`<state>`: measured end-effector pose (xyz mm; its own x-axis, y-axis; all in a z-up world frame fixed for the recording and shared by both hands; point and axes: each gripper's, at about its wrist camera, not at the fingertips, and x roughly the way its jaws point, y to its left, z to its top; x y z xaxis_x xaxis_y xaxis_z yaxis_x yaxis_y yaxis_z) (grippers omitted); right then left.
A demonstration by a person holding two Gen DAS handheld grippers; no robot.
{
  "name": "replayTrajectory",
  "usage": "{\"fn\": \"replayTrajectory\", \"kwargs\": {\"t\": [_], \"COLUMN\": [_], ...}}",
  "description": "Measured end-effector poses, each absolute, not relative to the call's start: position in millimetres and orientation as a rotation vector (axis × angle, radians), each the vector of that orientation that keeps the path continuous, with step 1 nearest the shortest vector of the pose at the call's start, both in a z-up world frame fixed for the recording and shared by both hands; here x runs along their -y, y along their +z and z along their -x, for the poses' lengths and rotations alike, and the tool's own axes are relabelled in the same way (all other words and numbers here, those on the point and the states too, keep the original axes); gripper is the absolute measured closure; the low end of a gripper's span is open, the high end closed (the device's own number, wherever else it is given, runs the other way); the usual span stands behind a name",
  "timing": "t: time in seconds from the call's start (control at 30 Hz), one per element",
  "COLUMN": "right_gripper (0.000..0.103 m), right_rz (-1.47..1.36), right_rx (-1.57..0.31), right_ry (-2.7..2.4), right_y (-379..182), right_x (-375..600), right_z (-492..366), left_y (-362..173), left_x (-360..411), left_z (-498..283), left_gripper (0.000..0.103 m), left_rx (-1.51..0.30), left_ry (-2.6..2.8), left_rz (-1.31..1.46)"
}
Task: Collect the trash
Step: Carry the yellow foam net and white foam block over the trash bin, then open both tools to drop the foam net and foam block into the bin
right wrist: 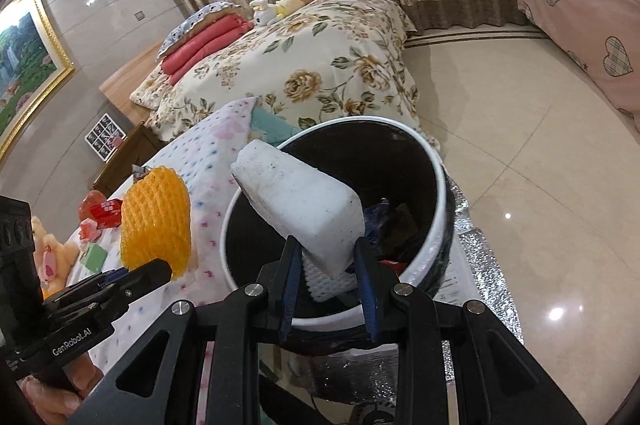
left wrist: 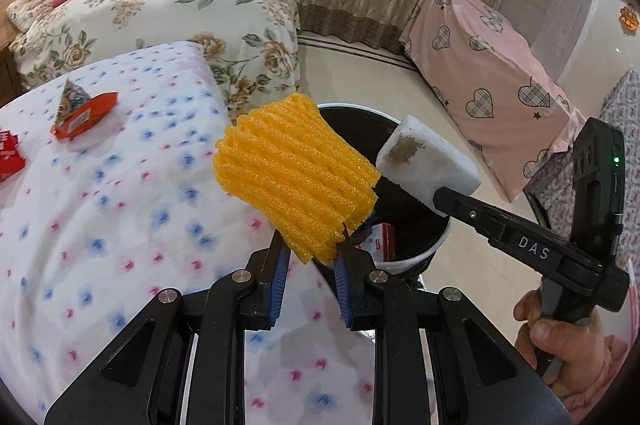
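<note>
My left gripper is shut on an orange foam fruit net, held beside the rim of the black trash bin. The net also shows in the right wrist view. My right gripper is shut on a white foam block, held over the open bin. The block also shows in the left wrist view. Trash lies inside the bin. Red wrappers lie on the dotted white cloth.
A floral bed with red blankets and plush toys stands behind. A pink heart-patterned cover drapes furniture at right. More red and green packets lie on the cloth. A silver mat lies under the bin on the tiled floor.
</note>
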<state>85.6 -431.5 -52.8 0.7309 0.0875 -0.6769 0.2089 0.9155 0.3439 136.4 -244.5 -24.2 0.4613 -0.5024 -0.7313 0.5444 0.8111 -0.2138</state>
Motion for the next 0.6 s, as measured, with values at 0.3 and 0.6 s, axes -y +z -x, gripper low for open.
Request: {"fn": "replayTrajectory", "kwargs": {"t": [0.3,0.6], "right_gripper": [0.076,0.075], "right_rz": [-0.421,-0.43], "right_rx": [-0.764,-0.766], "right_ry": [-0.089,-0.105], "right_y": [-55.2,-55.7], "right_x": [441.7,450.8], "right_z": [-89.0,-92.3], "left_y": [-25.6,-31.7], "left_x": [263.4,274.1], "left_z": [-146.9,-153.0], "left_gripper": [0.083,0.083], "left_rx": [-0.893,-0.914], "left_ry": [-0.656,-0.667], "left_rz": [-0.074,-0.09]}}
